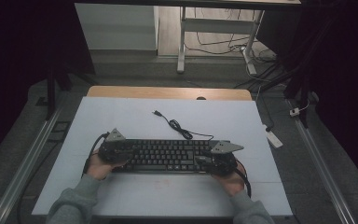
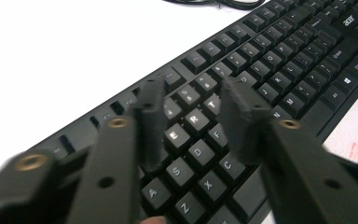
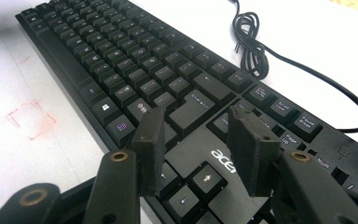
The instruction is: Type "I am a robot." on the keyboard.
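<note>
Hovering over keyboard [image 1: 165, 155] ends: left gripper [image 2: 189, 116], right gripper [image 3: 193, 144], fingers parted.

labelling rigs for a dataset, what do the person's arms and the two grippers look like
Grey sleeves cover both forearms. Each hand holds a black gripper: the left gripper and the right gripper each carry a grey three-cornered plate on top and trail a black cable. Up close, the left gripper has two flat black jaws on arms with brass-coloured rivets; the right gripper looks the same.

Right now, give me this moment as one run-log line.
left tool: open, over keyboard letter keys | right tool: open, over arrow-key end | cable: loose behind keyboard | table: white
</note>
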